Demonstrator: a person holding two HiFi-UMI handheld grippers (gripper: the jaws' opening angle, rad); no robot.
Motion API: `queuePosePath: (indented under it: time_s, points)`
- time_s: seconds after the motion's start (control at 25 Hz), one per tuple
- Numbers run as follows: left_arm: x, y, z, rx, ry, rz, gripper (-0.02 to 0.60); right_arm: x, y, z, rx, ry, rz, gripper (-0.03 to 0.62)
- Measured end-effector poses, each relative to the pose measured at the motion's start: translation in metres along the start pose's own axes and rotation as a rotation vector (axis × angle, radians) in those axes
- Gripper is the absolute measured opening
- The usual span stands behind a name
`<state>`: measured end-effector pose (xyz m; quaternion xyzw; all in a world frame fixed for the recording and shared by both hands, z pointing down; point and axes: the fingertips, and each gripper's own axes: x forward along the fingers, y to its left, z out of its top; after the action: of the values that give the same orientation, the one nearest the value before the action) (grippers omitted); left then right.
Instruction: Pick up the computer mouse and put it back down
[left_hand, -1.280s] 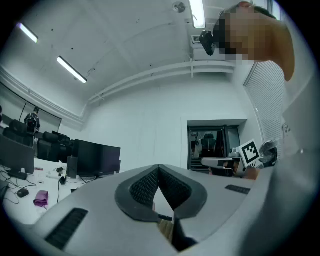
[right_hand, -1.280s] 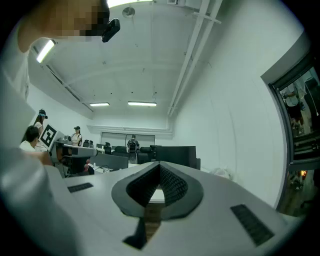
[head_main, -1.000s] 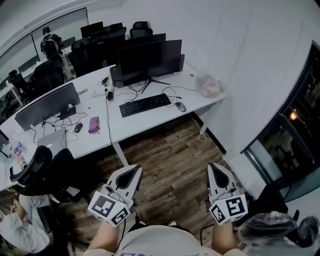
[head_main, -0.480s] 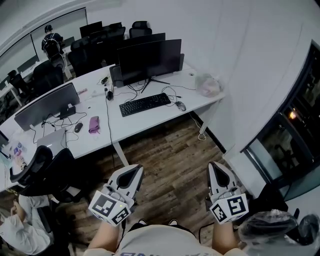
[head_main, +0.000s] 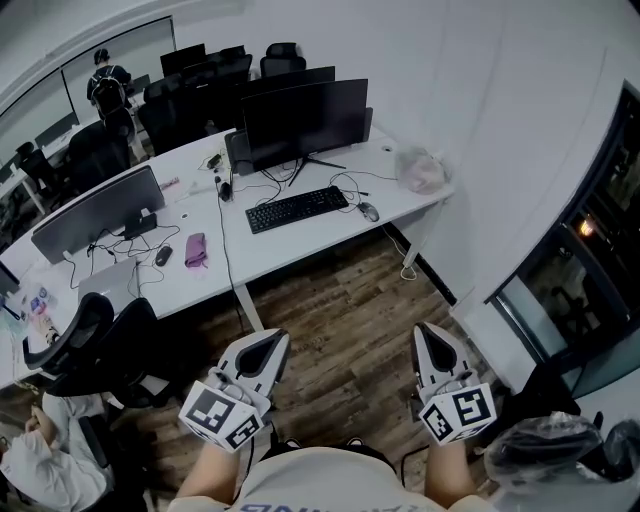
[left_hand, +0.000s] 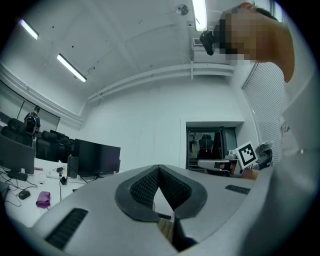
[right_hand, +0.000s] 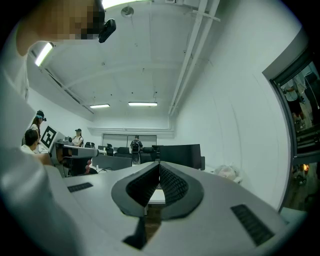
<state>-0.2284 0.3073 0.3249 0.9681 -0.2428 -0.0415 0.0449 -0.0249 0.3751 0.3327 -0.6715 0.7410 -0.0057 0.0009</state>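
A dark computer mouse (head_main: 369, 211) lies on the white desk (head_main: 300, 250), just right of a black keyboard (head_main: 297, 209) and in front of two black monitors (head_main: 305, 120). Both grippers hang well short of the desk, over the wooden floor (head_main: 340, 310). My left gripper (head_main: 268, 342) is shut and empty, its jaw tips meeting in the left gripper view (left_hand: 159, 167). My right gripper (head_main: 432, 336) is also shut and empty, and it points level toward the desk in the right gripper view (right_hand: 159, 164). The mouse is hidden in both gripper views.
A crumpled plastic bag (head_main: 420, 170) sits at the desk's right end. The left desk holds a second mouse (head_main: 163, 255), a pink item (head_main: 195, 250) and a monitor (head_main: 95, 210). A black office chair (head_main: 90, 345) stands at the left, with a seated person (head_main: 25, 460) below.
The desk has slid slightly right and down in the head view. The right gripper has edged forward a little. Both grippers stay shut.
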Motion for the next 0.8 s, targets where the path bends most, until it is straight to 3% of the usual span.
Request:
queuePosePath:
  time_s: [0.48, 0.8]
  points:
    - [-0.040, 0.039, -0.015, -0.020, 0.005, -0.035, 0.005, 0.010, 0.054, -0.022, -0.013, 0.051, -0.053, 0.020]
    - [-0.039, 0.053, -0.022, 0.005, 0.005, -0.037, 0.005, 0.025, 0.049, -0.022, -0.034, 0.067, -0.082, 0.020]
